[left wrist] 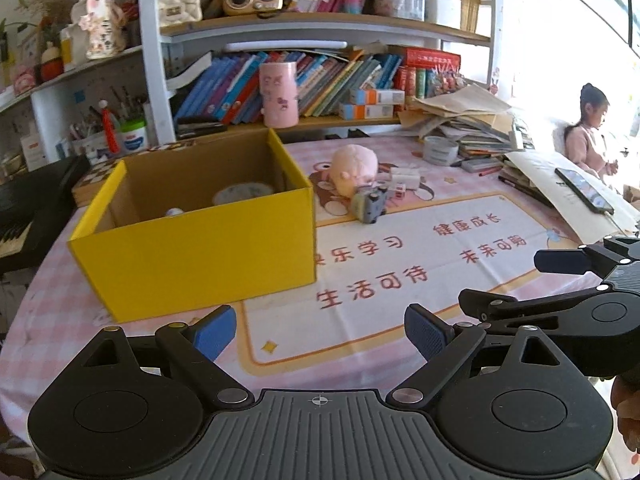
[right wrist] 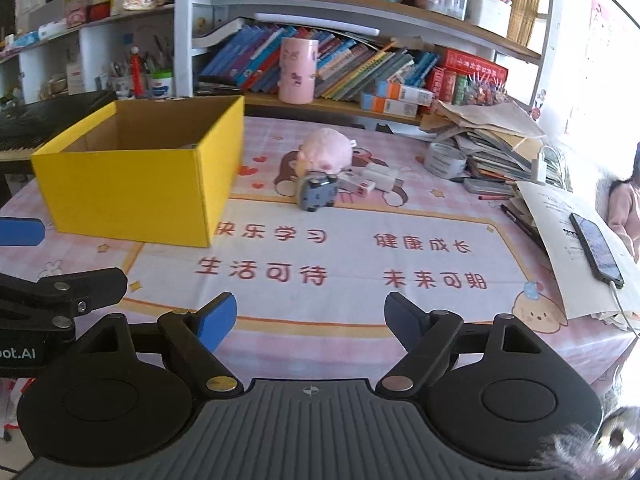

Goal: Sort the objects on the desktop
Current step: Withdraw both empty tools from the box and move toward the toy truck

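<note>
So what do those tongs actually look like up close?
Both are alike. The left tongs and the right tongs are matte black plastic: a ribbed grey deck with a small crosshair mark, two round discs, angled link arms with silver and brass pins. Each finger ends in a blue ribbed pad. Part of a white logo ending "oot.AI" shows on the left one's side. No cables visible.

Two low fisheye views from the near edge of the bench (left wrist: 360, 344), each looking forward over its own jaws toward the bookshelf (right wrist: 360, 8); both share the yellow box (left wrist: 192, 248), pink plush toy (right wrist: 326, 148) and printed mat
</note>
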Demonstrator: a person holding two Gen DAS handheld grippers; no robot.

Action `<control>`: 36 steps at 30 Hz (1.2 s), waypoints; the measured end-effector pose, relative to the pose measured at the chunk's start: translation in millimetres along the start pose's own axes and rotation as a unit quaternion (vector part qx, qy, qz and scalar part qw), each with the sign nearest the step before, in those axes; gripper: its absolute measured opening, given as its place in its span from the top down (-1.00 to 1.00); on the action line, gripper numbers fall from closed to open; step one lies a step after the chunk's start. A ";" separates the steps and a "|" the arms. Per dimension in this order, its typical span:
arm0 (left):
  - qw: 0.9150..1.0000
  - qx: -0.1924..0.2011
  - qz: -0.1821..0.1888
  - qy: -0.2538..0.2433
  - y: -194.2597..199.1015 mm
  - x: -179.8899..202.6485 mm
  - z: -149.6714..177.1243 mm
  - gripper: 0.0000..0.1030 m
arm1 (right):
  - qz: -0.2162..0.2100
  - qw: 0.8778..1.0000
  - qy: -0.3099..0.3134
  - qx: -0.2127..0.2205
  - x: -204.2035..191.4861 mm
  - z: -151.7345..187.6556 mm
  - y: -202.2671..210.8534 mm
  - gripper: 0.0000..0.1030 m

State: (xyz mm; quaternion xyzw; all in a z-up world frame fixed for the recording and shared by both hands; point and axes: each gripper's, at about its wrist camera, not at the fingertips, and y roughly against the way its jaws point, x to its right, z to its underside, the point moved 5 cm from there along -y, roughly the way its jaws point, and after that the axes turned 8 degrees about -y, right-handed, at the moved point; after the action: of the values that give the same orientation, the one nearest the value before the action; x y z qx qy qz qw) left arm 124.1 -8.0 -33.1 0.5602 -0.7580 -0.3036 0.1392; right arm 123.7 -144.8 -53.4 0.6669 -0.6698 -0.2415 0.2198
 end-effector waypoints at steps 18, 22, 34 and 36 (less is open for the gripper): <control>0.999 -0.006 0.038 -0.012 -69.1 66.6 -48.4 -0.82 | 0.032 0.999 -0.013 -0.028 89.3 -29.7 -44.7 -0.55; 0.999 -0.008 0.035 -0.005 -84.8 77.2 -59.4 -0.82 | 0.030 0.999 -0.009 -0.032 107.8 -40.8 -60.1 -0.55; 0.999 -0.029 -0.007 0.011 -130.1 91.0 -85.0 -0.81 | -0.002 0.999 -0.004 -0.040 144.7 -68.1 -107.0 -0.55; 0.999 -0.031 -0.014 0.015 -136.7 90.4 -89.0 -0.81 | -0.005 0.999 -0.006 -0.040 149.8 -73.2 -115.7 -0.55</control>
State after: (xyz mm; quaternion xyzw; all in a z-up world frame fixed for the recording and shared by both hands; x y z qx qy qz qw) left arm 247.5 -145.2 -59.9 0.5707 -0.7383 -0.3201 0.1636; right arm 257.9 -296.0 -71.3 0.6596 -0.6573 -0.2731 0.2416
